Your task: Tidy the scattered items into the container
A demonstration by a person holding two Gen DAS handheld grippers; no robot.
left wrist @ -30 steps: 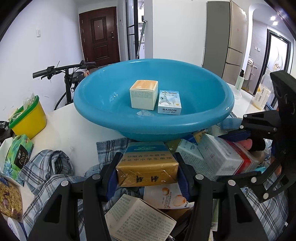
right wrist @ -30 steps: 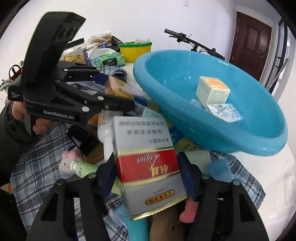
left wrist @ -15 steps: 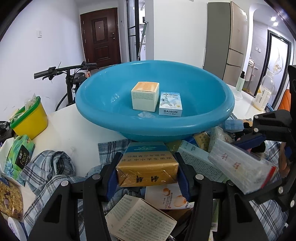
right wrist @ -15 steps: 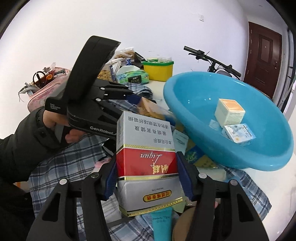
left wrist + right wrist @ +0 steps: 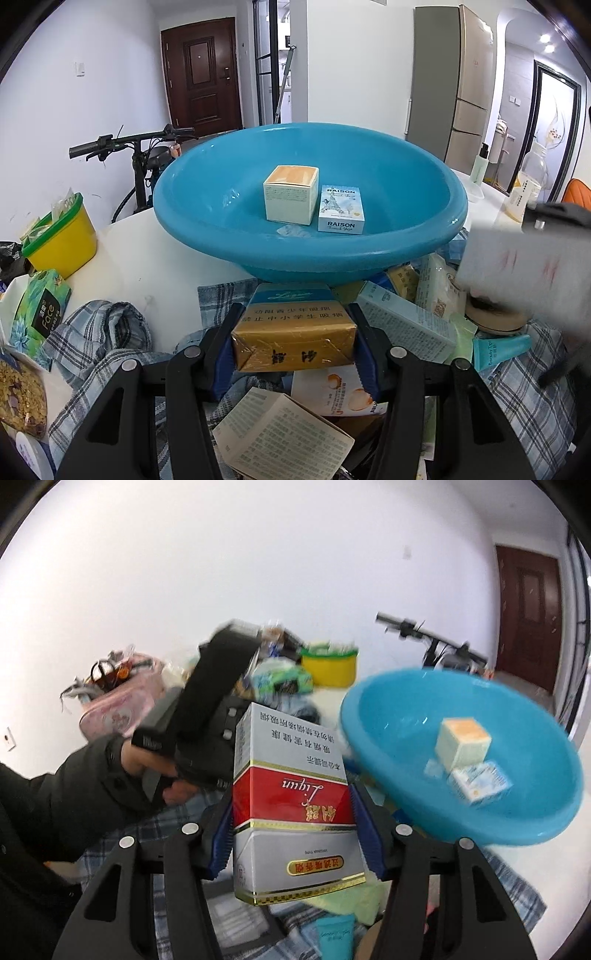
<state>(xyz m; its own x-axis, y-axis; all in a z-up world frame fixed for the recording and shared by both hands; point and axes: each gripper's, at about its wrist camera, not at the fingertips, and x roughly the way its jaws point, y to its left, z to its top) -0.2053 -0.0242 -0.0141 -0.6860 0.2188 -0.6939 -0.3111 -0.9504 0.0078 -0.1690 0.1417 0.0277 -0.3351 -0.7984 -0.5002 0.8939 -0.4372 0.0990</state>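
A blue basin stands on the white table and holds a cream box and a Raison box. My left gripper is shut on a gold and blue carton, just above the pile in front of the basin. My right gripper is shut on a red, white and silver carton, raised above the pile, left of the basin. In the left wrist view that carton is a blur at the right. The left gripper's body shows in the right wrist view.
A pile of boxes, packets and a teal tube lies on a plaid cloth. A yellow tub, a tissue pack and a snack bag sit at the left. Bottles stand at the right. A bicycle is behind the table.
My right gripper has lifted the red and white carton up off the pile and swung toward the basin. My left gripper has kept its hold and risen slightly.
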